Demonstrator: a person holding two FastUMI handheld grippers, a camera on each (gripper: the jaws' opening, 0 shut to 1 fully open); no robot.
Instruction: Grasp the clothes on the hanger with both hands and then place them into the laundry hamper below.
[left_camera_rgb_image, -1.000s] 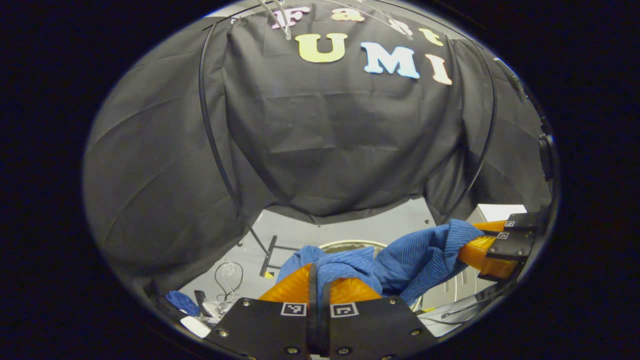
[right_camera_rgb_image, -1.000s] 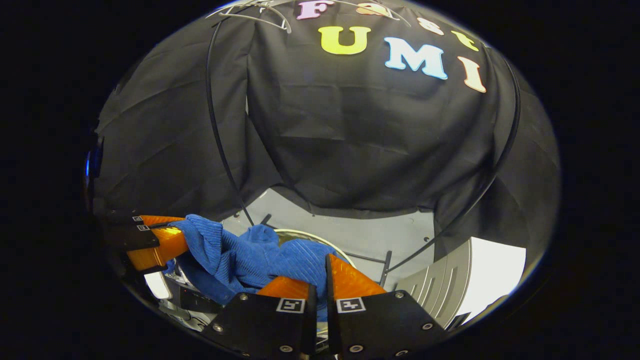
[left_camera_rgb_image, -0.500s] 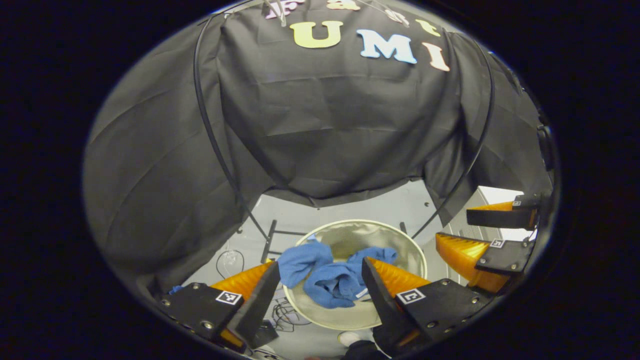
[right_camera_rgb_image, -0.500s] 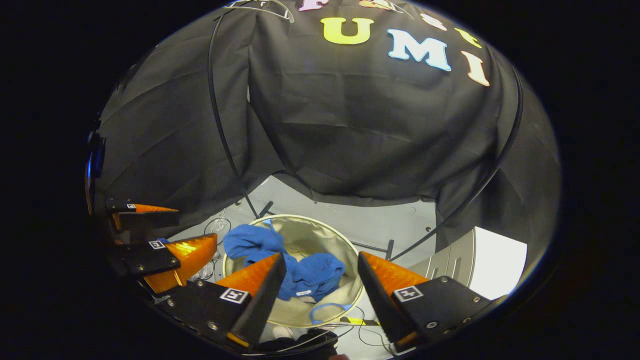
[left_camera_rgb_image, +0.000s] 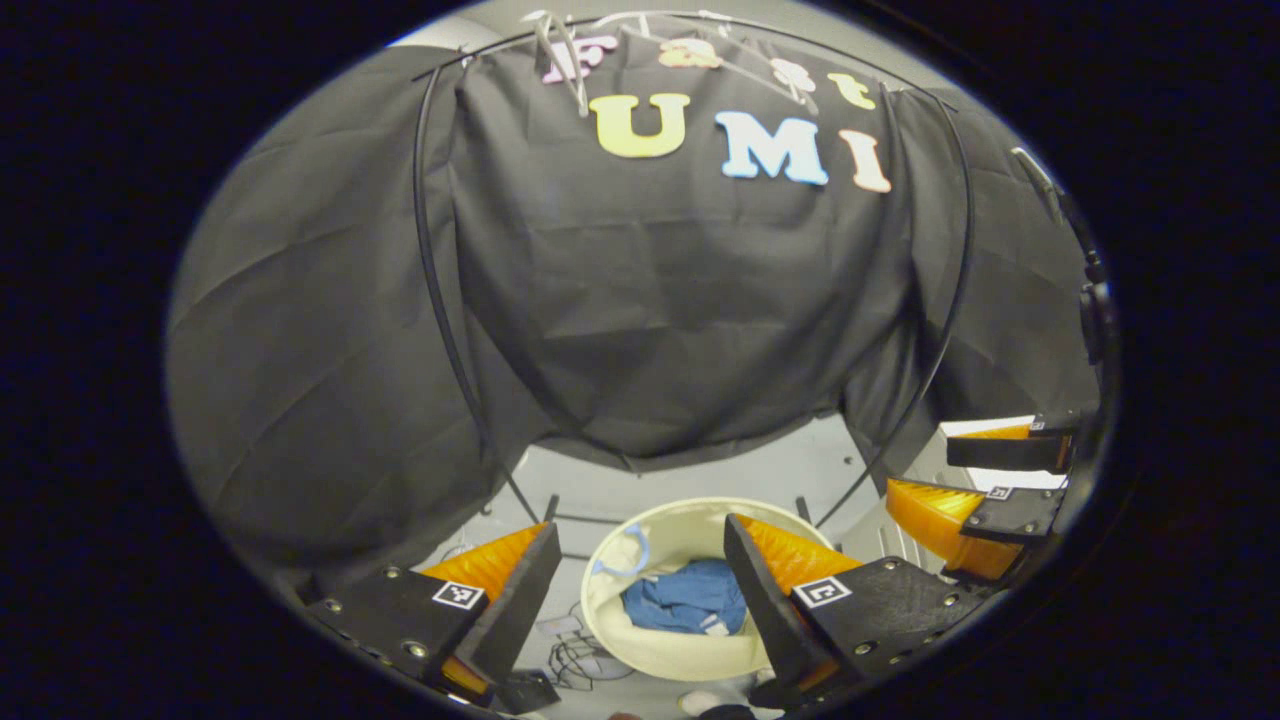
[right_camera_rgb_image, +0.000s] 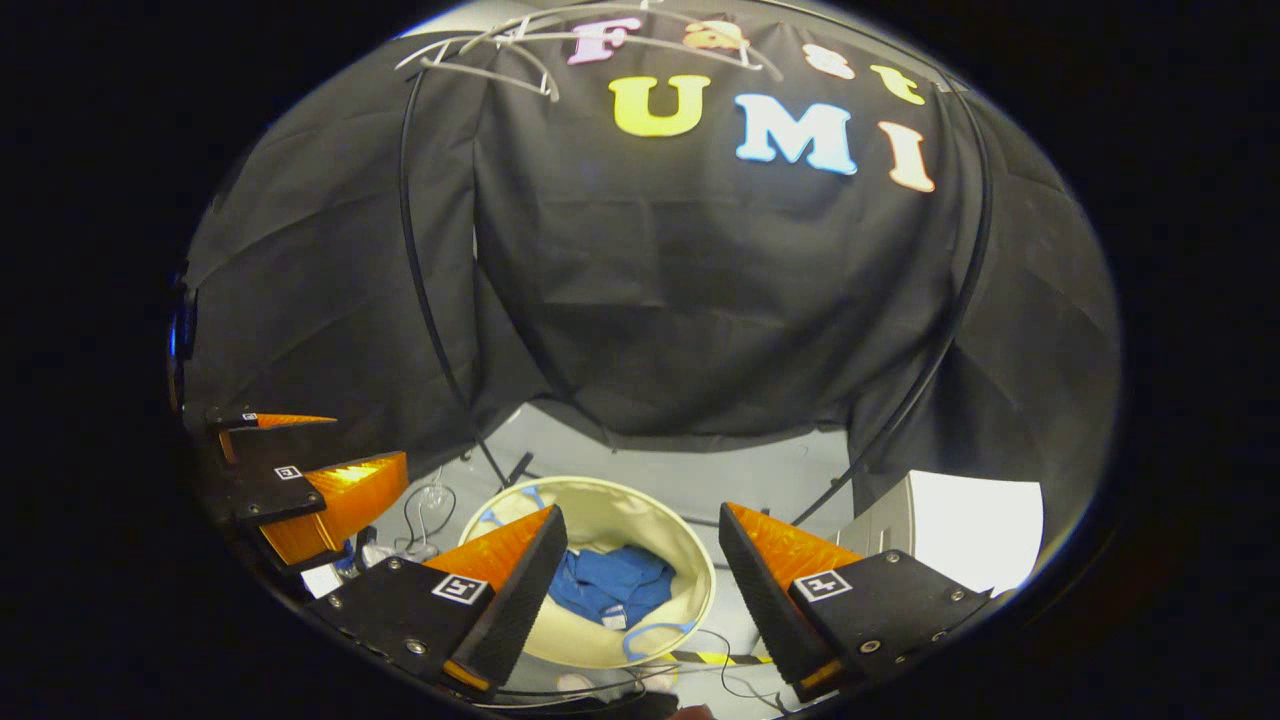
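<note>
Both grippers (left_camera_rgb_image: 640, 570) (right_camera_rgb_image: 635, 560) wide above hamper (left_camera_rgb_image: 690, 655)

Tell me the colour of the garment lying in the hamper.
Blue. The garment lies inside the cream laundry hamper, clearest in the right gripper view.

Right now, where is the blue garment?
The blue garment lies at the bottom of the cream laundry hamper on the floor, seen between the open fingers of each claw in both gripper views.

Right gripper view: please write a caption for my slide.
Open right tool above the hamper, blue clothes lying inside.
</note>
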